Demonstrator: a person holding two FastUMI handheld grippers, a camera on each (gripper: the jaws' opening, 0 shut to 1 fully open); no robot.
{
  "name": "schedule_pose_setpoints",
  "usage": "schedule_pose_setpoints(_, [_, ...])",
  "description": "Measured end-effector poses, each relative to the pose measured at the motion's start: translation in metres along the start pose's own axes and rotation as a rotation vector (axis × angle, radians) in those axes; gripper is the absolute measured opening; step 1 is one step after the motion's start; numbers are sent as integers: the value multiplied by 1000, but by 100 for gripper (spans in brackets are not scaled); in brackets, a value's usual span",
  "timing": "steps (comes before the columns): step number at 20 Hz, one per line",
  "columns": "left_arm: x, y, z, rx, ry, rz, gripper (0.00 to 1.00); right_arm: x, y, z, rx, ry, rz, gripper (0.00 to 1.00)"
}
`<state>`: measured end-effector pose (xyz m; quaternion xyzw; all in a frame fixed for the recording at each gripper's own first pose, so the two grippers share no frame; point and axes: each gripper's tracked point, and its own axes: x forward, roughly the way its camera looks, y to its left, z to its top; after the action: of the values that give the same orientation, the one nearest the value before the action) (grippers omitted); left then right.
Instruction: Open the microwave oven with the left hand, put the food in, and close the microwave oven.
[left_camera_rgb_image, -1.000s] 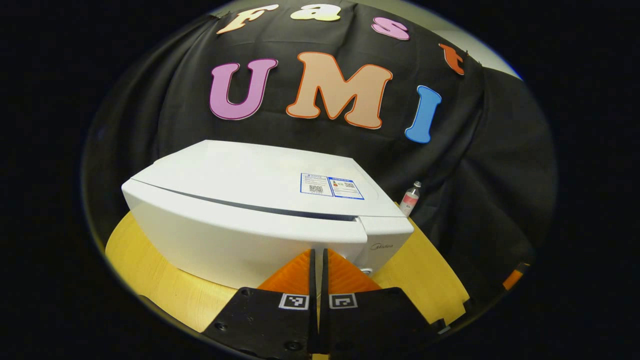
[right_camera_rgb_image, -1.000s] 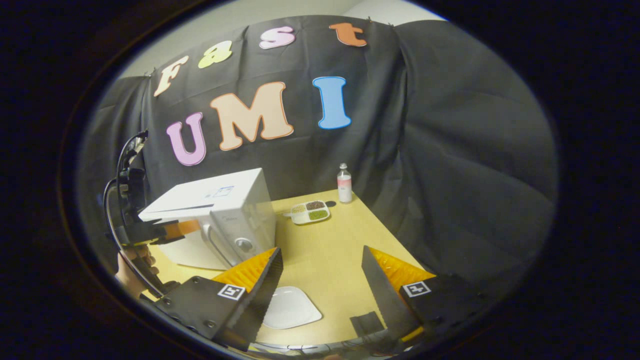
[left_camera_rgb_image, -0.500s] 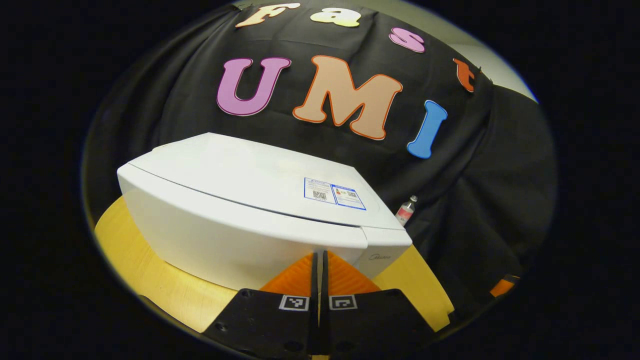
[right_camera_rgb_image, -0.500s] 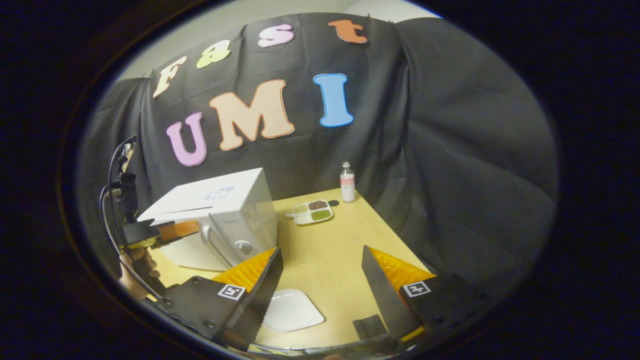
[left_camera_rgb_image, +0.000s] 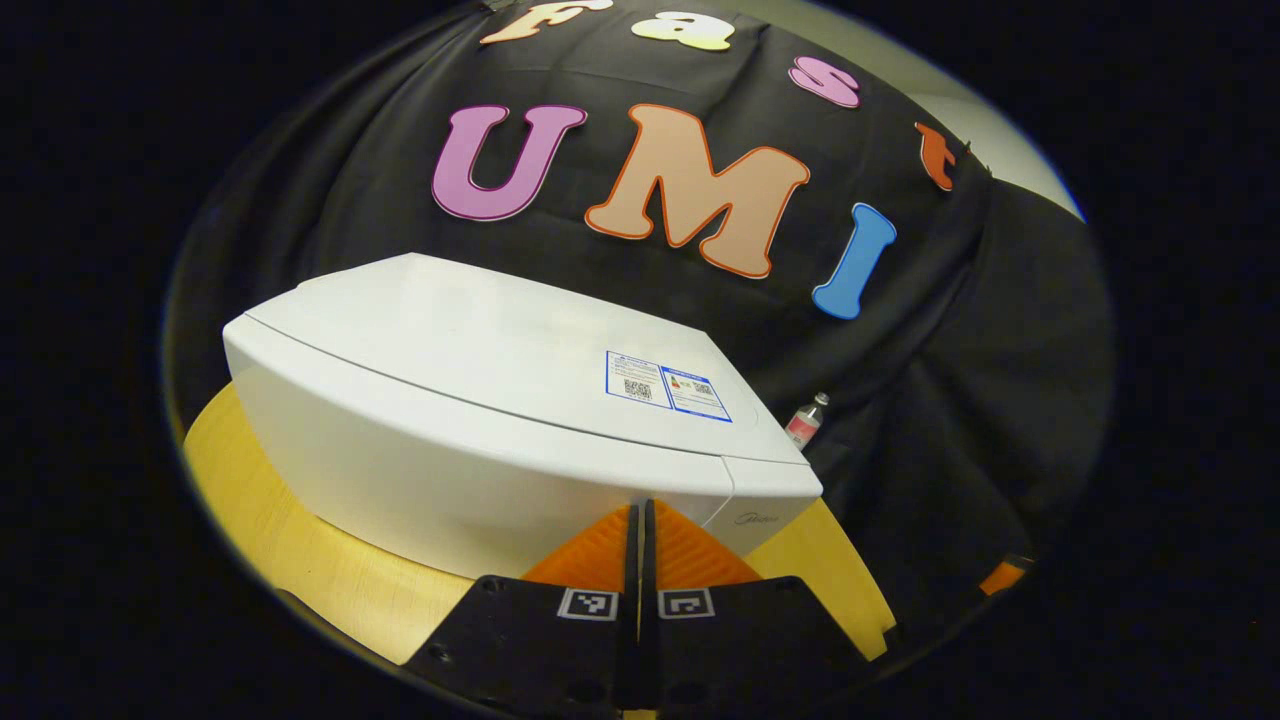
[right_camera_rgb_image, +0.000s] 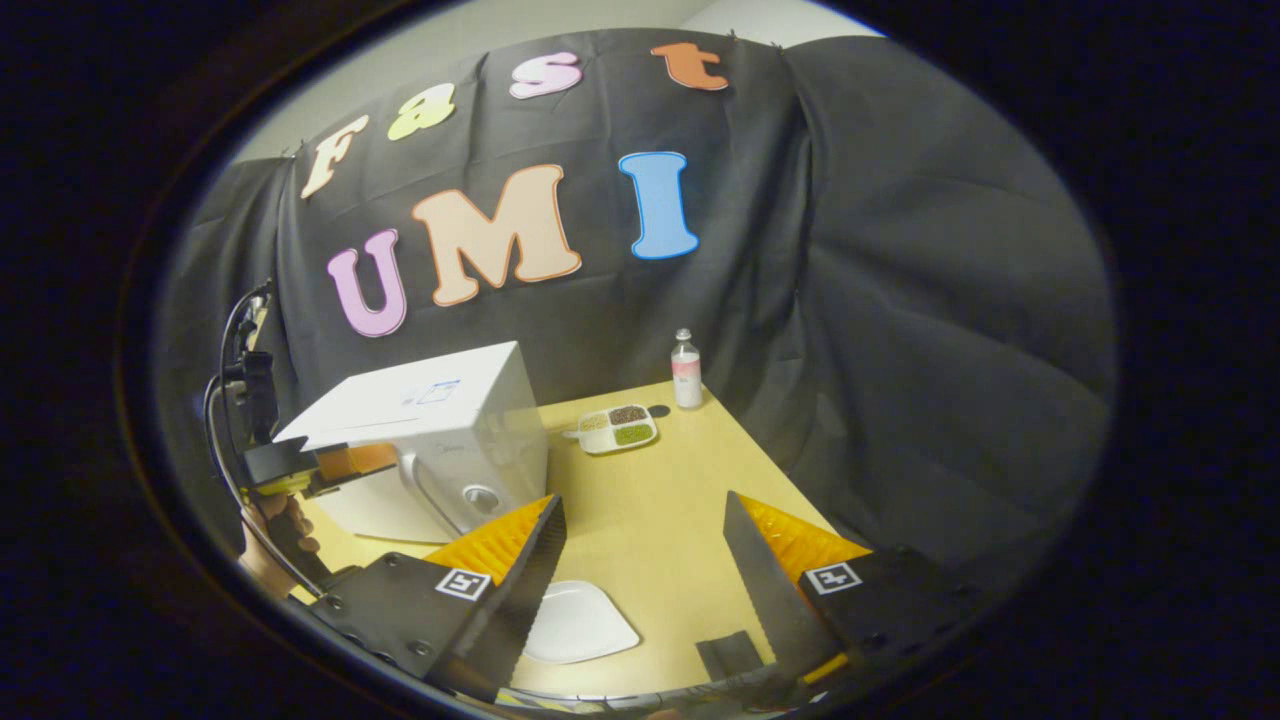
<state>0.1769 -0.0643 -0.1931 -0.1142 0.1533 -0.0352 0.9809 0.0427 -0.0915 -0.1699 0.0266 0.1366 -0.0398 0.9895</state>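
The boxy white microwave oven (left_camera_rgb_image: 480, 400) sits on the yellow wooden table (right_camera_rgb_image: 660, 510), likely heavy and rigid with a smooth slippery door, so the closed-fingered left gripper (left_camera_rgb_image: 640, 515) at its front should hook the curved handle (right_camera_rgb_image: 425, 495), while the right gripper (right_camera_rgb_image: 640, 560) gapes empty.

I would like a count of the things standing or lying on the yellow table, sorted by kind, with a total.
Microwave oven: 1
Divided food tray with three fillings: 1
White plate: 1
Small bottle with pink label: 1
Total: 4
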Motion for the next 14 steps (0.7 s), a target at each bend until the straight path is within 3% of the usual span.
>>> schedule_pose_setpoints(6, [-4,0,2,-17,5,-18,0,-8,5,-1,-4,2,12,92])
schedule_pose_setpoints(10, [-27,4,14,48,-36,-5,1,-11,13,-1,-16,1,35,92])
schedule_pose_setpoints(12, [-42,2,15,84,-43,-7,8,-13,18,1,-18,-7,47,92])
schedule_pose_setpoints(14, [-60,2,17,130,-60,-3,24,-15,19,3,-25,-12,53,92])
